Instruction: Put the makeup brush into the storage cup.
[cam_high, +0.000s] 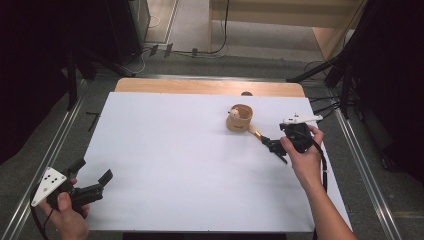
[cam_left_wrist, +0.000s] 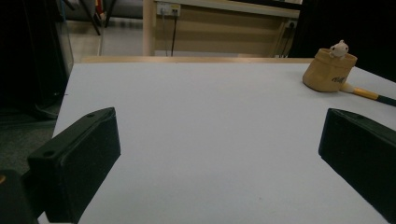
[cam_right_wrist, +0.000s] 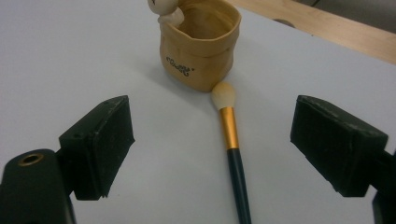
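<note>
Right tongs (cam_right_wrist: 212, 140) spread astride makeup brush (cam_right_wrist: 231, 140) lying flat at frame centre, tan pouch (cam_right_wrist: 201, 44) touching its tip above, left tongs (cam_left_wrist: 219, 154) spread over bare white tabletop (cam_left_wrist: 210, 130)

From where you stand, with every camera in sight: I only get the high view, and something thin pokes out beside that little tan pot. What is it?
Observer: A makeup brush lying flat, its cream tip against the pot.
Operator: Is the right gripper holding it?
Observer: No. The right gripper is open, its jaws standing either side of the handle, apart from it.
Operator: And that pale blob on the pot's rim?
Observer: A small white figure perched at the rim.
</note>
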